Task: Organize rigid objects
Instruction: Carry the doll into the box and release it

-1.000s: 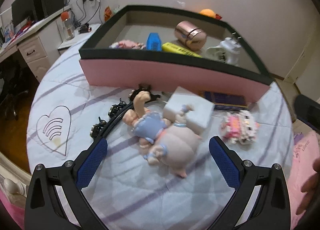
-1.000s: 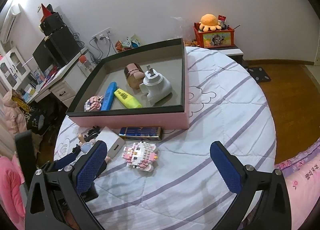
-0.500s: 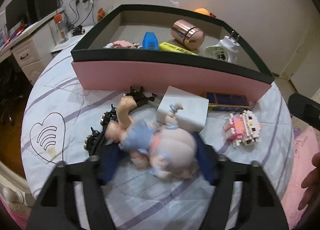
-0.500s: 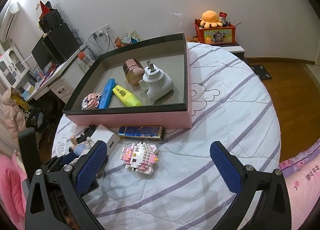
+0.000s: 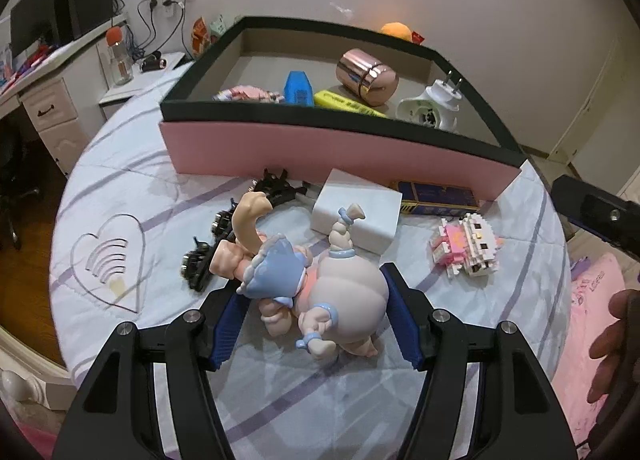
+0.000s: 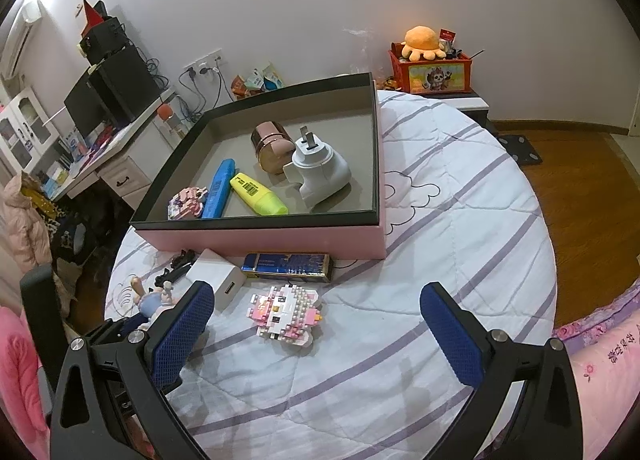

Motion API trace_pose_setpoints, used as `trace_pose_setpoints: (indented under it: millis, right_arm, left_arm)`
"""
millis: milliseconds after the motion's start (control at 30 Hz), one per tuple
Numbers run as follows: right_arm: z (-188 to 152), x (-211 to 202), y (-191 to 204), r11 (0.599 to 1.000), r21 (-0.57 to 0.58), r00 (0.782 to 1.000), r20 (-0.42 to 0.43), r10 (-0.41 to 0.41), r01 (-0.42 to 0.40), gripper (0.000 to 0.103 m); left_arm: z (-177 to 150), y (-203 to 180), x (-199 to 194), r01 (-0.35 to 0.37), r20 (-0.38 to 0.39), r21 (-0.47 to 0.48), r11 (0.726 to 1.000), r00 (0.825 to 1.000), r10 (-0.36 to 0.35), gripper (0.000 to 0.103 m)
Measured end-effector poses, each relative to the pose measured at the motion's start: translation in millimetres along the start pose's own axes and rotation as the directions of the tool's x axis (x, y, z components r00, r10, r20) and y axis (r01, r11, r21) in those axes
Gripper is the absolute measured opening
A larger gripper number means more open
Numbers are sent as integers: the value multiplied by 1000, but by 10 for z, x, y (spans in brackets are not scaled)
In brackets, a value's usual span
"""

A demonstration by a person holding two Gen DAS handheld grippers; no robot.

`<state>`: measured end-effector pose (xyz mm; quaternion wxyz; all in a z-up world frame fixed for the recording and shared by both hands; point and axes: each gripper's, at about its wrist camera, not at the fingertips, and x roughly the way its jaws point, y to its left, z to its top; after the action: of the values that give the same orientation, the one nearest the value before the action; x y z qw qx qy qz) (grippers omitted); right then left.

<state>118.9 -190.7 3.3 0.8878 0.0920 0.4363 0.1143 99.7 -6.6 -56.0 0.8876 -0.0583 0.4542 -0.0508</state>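
Note:
A doll figurine (image 5: pixel 344 292) in a blue dress, with a pale bulbous body, lies on the striped bed cover. My left gripper (image 5: pixel 316 322) is shut on it, one blue pad on each side. In the right wrist view the doll (image 6: pixel 154 300) peeks out behind the left finger. My right gripper (image 6: pixel 316 334) hangs open over the bed with nothing between its pads. Behind stands the pink box (image 5: pixel 320 148) with a dark rim, holding a rose-gold can (image 5: pixel 366 76), a white plug (image 5: pixel 430 108), a yellow highlighter (image 5: pixel 348 104) and a blue marker (image 5: pixel 298 88).
In front of the box lie a white charger block (image 5: pixel 356 212), a dark blue flat box (image 5: pixel 436 200), a pink-white brick cat (image 5: pixel 464 244) and black hair clips (image 5: pixel 208 256). A desk (image 5: pixel 48 100) stands at the left. A person's hand (image 5: pixel 612 324) shows at the right edge.
My left gripper went from wide open to shut on the doll, and the doll now sits closer in its view. The right gripper stayed where it was, open.

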Motion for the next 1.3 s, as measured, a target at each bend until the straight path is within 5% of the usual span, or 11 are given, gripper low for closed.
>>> trace_pose_setpoints:
  millis: [233, 500, 833, 1200, 1300]
  right_arm:
    - [55, -3, 67, 1000, -12, 1000, 9, 11, -10, 103]
    - [291, 56, 125, 999, -28, 999, 31, 25, -24, 103]
    - [738, 351, 29, 1000, -17, 999, 48, 8, -8, 103]
    - [877, 661, -183, 1000, 16, 1000, 2, -10, 10, 103]
    - [880, 679, -203, 1000, 21, 1000, 0, -13, 13, 103]
  left_arm:
    - [137, 6, -338, -10, 59, 1, 1000, 998, 10, 65]
    - [704, 58, -374, -35, 121, 8, 999, 992, 34, 65]
    - [1514, -1, 315, -21, 105, 44, 999, 994, 16, 65]
    - [1786, -120, 979, -48, 7, 88, 995, 999, 48, 66]
    - [1789, -156, 967, -104, 6, 92, 990, 995, 104, 82]
